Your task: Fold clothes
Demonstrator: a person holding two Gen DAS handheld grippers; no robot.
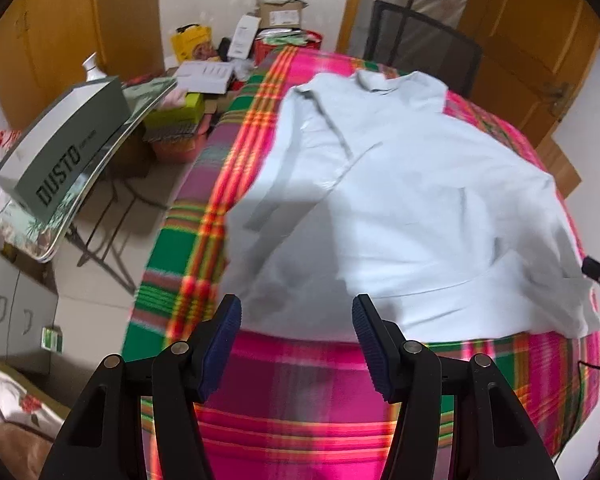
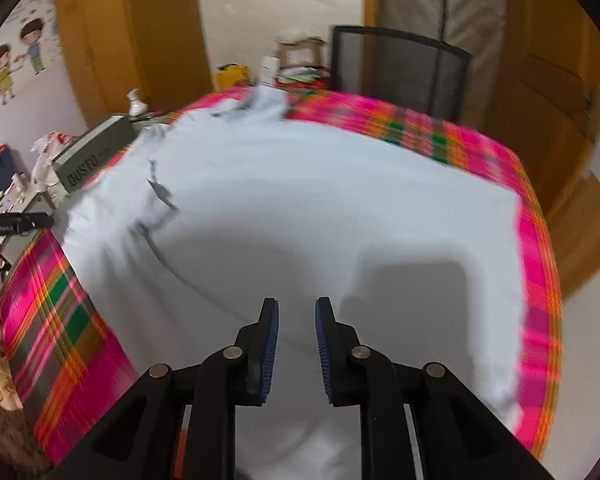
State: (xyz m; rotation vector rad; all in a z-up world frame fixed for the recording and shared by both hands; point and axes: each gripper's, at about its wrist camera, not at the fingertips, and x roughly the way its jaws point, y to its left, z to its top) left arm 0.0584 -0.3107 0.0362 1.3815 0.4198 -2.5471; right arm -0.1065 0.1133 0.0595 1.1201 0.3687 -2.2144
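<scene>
A pale blue collared shirt (image 1: 400, 200) lies spread on a table covered with a pink, green and orange plaid cloth (image 1: 300, 380). Its collar (image 1: 380, 80) points to the far side, and one sleeve is folded in over the left part of the body. My left gripper (image 1: 296, 308) hovers over the shirt's near hem, open wide with nothing between its blue pads. In the blurred right wrist view the shirt (image 2: 300, 200) fills the middle. My right gripper (image 2: 297, 304) hangs above it, its jaws a narrow gap apart, with no cloth between the pads.
A black mesh chair (image 1: 424, 40) stands behind the table's far edge. To the left, a side table holds a grey box lettered DUSTO (image 1: 60, 152) and a pile of boxes and bags (image 1: 236, 48). Wooden doors (image 1: 532, 40) flank the room.
</scene>
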